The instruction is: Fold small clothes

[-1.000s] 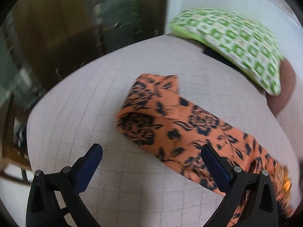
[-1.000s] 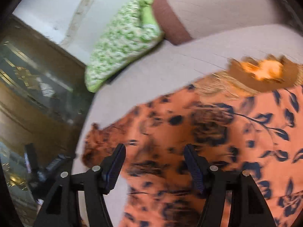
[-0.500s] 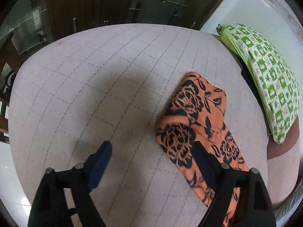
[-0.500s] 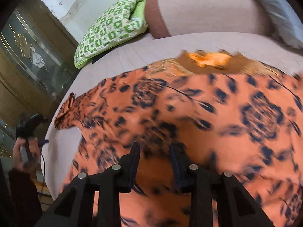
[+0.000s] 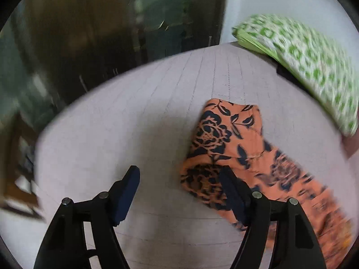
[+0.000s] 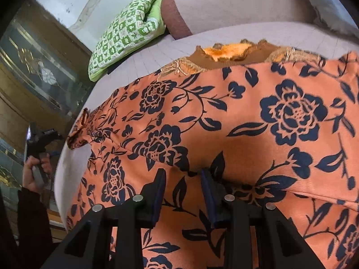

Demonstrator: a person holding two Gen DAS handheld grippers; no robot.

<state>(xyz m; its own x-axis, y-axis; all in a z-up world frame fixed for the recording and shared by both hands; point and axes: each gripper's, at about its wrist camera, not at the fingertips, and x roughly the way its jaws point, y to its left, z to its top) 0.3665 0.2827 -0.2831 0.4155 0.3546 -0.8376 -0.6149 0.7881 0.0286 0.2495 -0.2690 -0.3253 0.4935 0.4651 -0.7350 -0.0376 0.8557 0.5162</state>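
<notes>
Right wrist view is basically all fabric: the orange garment with dark blue flowers [image 6: 258, 121] is spread over the pale quilted bed [image 6: 224, 33], with its brown fuzzy collar [image 6: 231, 56] at the far edge. The right gripper [image 6: 182, 179] sits low over the near part of the cloth, fingers fairly close together with a narrow gap. There's fabric in that gap, but honestly I can't tell whether the pads are actually pinching a fold or just resting on it. Over at the far left edge of the bed you can see a hand [image 6: 36, 170] in a dark sleeve holding the other tool.

Left wrist view is pretty blurry. The left gripper [image 5: 179, 179] has its fingers well apart; they've just been closing in a bit, with nothing between them but bare bed. Its right finger [image 5: 231, 190] is at the near edge of the garment's folded sleeve end, which lies to the right. A green and white patterned pillow [image 5: 303, 67] sits at the far right corner of the bed, apart from the garment.
</notes>
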